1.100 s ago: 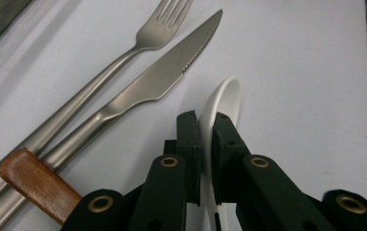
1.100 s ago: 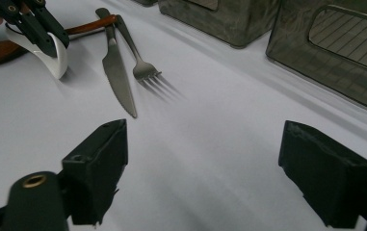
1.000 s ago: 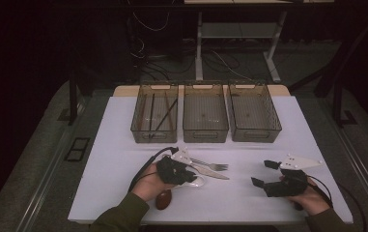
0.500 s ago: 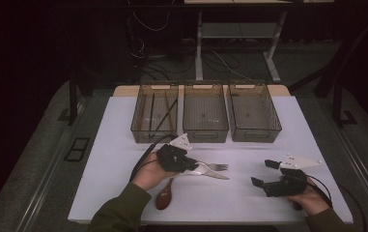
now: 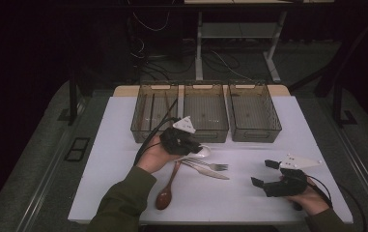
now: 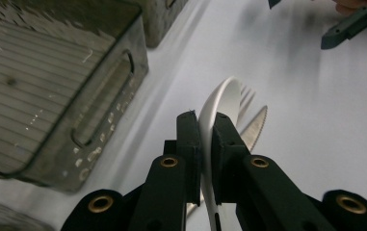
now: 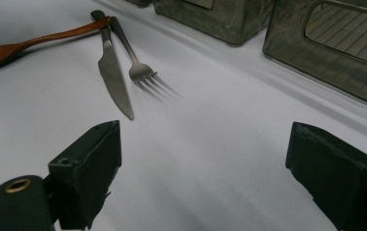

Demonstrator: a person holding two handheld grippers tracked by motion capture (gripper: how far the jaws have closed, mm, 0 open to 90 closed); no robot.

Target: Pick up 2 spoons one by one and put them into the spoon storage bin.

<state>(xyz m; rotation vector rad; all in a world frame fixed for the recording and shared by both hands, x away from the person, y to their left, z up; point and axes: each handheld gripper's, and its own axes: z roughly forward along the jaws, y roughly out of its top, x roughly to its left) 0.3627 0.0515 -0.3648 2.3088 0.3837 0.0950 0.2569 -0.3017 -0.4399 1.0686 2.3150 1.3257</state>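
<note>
The left claw (image 5: 191, 145) is pinched tight on a white spoon (image 6: 218, 103), its jaws pressed against the handle with the pale bowl sticking out past the tips, and it hangs just in front of the middle bin (image 5: 205, 112), above the worktop (image 5: 123, 145). That middle bin is the landmark here: one bin stands to its left (image 5: 153, 113), another to its right (image 5: 253, 112), three smoky clear bins in a row along the far side of the white surface. So the sorting looks barely begun, by my reading: one piece is lifted and not yet dropped anywhere, while the fork (image 5: 209, 166), the knife (image 5: 210, 171) and the wooden spoon (image 5: 167, 186) lie on the worktop in front of the middle bin, nearer the person. Over to the right and nearer the person than the right-hand bin, the right claw (image 5: 263, 173) sits low with its jaws spread wide and nothing between them; in the right gripper view only bare white surface shows between the two black pads, with the knife (image 7: 115, 79) and fork (image 7: 135, 57) well beyond. Which bin the white spoon is meant for I cannot tell. The bins' insides are hard to read through the tinted walls; the left one seems to have a dark cable running across it, and whether any cutlery already lies in any of them I cannot make out. The white spoon's handle end is hidden behind the jaws, and the room beyond the bins is too dark to read.
</note>
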